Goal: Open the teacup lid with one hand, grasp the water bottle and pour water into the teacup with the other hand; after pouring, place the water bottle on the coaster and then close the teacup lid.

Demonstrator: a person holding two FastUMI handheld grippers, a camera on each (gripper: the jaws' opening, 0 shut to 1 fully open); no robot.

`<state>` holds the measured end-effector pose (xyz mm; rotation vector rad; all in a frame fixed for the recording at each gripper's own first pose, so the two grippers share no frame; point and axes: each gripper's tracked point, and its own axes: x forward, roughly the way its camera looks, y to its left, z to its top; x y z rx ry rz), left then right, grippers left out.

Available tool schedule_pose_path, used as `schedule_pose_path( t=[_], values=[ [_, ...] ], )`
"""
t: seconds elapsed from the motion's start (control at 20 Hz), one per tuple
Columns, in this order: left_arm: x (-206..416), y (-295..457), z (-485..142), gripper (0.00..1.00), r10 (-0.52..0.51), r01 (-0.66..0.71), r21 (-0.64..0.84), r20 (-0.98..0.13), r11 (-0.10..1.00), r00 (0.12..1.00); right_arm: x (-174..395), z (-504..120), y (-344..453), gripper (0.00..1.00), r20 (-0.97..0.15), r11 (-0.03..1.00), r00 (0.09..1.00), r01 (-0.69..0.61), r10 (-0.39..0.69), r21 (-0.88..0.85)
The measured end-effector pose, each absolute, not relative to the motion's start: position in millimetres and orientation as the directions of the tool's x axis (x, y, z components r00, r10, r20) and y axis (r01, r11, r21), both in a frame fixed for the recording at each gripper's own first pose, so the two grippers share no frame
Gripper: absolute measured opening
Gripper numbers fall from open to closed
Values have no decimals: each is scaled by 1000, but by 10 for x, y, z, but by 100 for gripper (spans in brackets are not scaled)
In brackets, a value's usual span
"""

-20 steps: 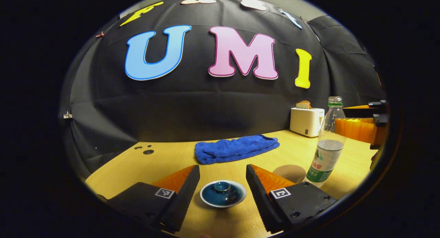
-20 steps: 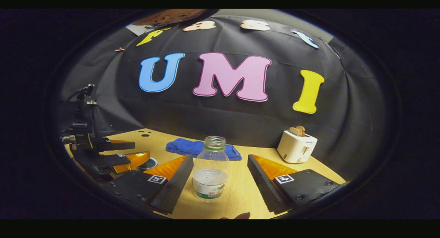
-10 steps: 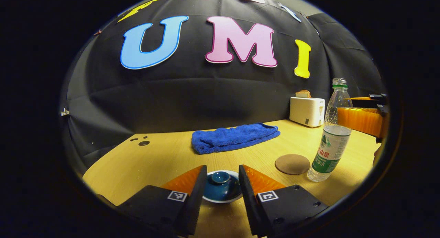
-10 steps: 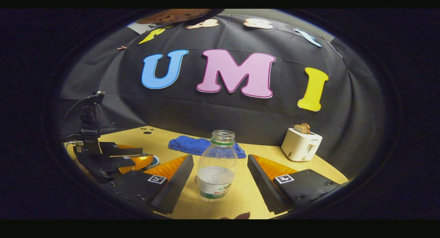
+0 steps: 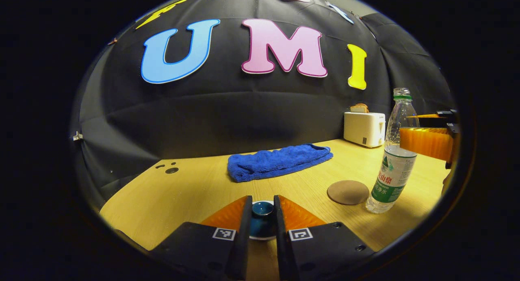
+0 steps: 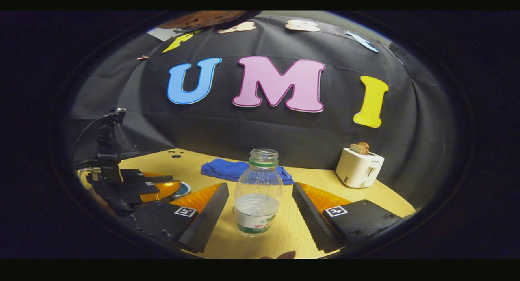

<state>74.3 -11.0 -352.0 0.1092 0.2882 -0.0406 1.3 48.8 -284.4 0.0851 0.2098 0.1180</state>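
In the left gripper view, the left claw (image 5: 262,210) sits low over the wooden bench (image 5: 195,191), its two fingers drawn in on either side of the knob of the teacup lid (image 5: 262,208); they look to be touching the knob, so the claw is clamped on the lid. The lid sits on the teacup (image 5: 262,232), whose pale rim peeks out beneath it, at 6 o'clock in that view. The round brown coaster (image 5: 348,192) lies flat at about 4 o'clock from the lid, and the water bottle (image 5: 393,167) stands upright just beside the coaster's right edge. A folded blue towel (image 5: 278,162) lies farther back toward 12 o'clock, with a white toaster (image 5: 363,128) near the wall.

In the right gripper view, the right claw (image 6: 260,204) is spread wide, the uncapped bottle (image 6: 258,191) standing between its fingers without touching either. The left claw (image 6: 160,187) shows at 9 o'clock.
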Motion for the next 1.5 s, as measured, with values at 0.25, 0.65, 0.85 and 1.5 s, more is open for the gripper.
schedule_pose_path(
  t=[0.25, 0.65, 0.85, 1.5],
  values=[
    [763, -187, -3127, 33, -46, 71, 107, -223, 992, 974, -14, -3007, 550, 98, -217, 987, 966, -117, 138, 106],
    [749, -33, -2843, 29, -22, 40, 90, -190, 995, 982, 3, -3414, 567, 98, -269, 989, 955, -96, 122, 110],
    [758, 45, -2838, 29, 1, 15, 83, -192, 996, 981, 44, -3512, 612, 98, -288, 986, 946, -114, 146, 124],
    [627, 477, -2626, 31, 74, -57, 104, -169, 993, 983, 460, -3055, 547, 75, -263, 899, 965, -125, 11, -420]
  ],
)
